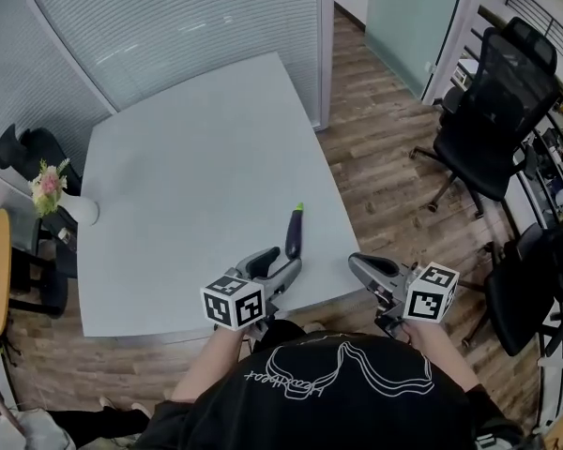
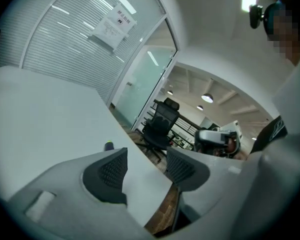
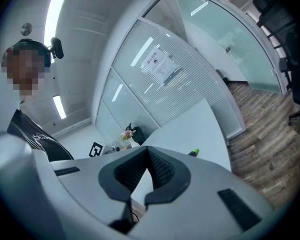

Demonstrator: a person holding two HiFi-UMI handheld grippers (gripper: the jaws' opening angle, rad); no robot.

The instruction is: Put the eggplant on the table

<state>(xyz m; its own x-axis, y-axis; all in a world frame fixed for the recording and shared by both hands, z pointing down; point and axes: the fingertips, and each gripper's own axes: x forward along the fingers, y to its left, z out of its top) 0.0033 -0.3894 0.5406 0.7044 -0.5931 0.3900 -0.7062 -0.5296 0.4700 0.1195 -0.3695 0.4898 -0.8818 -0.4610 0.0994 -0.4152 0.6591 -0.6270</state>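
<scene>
Head view shows the eggplant (image 1: 295,232) lying flat on the pale counter (image 1: 188,176), close to its near edge, green stem end pointing away from the person; judged from that, the placing looks done. The left tool (image 1: 280,264) sits just behind the eggplant, apart from it; its jaws are released and wide, with only bare counter and floor between them in the left gripper view; that fits a tool with nothing left to hold. The right tool (image 1: 360,266) hangs by the counter's near right corner, off to the side of the eggplant; its pads meet at the tips and clench nothing, so it seems parked aside rather than helping. Each tool carries a marker cube (image 1: 235,303) with black-and-white squares, patterns rather than text. A sheet of paper (image 2: 112,24) is stuck on the ribbed glass partition; its print is too small to read. White looping script runs across the person's black shirt (image 1: 338,382); I cannot make it out.
</scene>
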